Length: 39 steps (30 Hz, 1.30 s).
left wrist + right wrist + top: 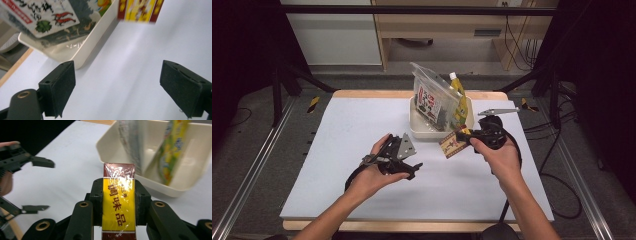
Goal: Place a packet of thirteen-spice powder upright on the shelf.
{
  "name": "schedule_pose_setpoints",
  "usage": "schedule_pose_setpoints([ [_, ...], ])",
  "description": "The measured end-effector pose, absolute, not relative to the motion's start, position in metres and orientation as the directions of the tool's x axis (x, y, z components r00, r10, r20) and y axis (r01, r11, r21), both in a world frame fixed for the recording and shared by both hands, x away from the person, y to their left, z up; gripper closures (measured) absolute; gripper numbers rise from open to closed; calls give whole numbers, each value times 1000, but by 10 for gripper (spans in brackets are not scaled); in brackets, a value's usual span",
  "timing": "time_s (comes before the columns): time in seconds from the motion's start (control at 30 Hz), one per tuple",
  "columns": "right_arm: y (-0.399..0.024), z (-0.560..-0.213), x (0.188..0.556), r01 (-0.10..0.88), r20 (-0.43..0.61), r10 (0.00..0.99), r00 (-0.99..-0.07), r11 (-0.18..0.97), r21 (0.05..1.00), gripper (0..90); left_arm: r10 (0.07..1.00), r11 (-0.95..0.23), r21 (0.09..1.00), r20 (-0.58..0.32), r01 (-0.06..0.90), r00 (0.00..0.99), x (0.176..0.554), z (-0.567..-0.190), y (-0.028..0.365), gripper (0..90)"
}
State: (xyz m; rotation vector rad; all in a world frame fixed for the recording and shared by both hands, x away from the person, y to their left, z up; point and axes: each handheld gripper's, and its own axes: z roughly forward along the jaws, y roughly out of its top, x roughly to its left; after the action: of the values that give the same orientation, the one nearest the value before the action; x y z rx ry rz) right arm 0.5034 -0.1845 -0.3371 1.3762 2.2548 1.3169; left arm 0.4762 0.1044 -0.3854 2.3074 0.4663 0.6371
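Observation:
My right gripper (464, 137) is shut on a small red and yellow packet (453, 144), which it holds just above the table in front of a cream tray (416, 127). In the right gripper view the packet (118, 202) stands between the shut jaws, its yellow face with red characters towards the camera. My left gripper (416, 159) hovers open over the mat to the left, with nothing between its pads (60, 87). From the left gripper view, the packet (140, 10) hangs ahead near the tray (82, 52).
The tray (155, 186) holds a clear printed bag (432, 95) and a yellow-green squeeze pouch (459, 100), both leaning upright. The white mat (362, 130) covers the table. Beyond the table's far edge stand a wooden desk and cables. The left gripper (40, 185) shows at the left of the right gripper view.

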Motion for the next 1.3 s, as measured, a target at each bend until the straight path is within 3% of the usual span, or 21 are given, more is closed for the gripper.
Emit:
schedule_pose_setpoints([
  [0.57,-231,-309,507,634,160,896,-413,157,757,680,596,-619,740,224,263,771,465,-409,156,97],
  [1.3,-230,-263,532,622,74,929,-362,182,761,679,666,-583,736,190,344,722,457,-429,189,76],
])
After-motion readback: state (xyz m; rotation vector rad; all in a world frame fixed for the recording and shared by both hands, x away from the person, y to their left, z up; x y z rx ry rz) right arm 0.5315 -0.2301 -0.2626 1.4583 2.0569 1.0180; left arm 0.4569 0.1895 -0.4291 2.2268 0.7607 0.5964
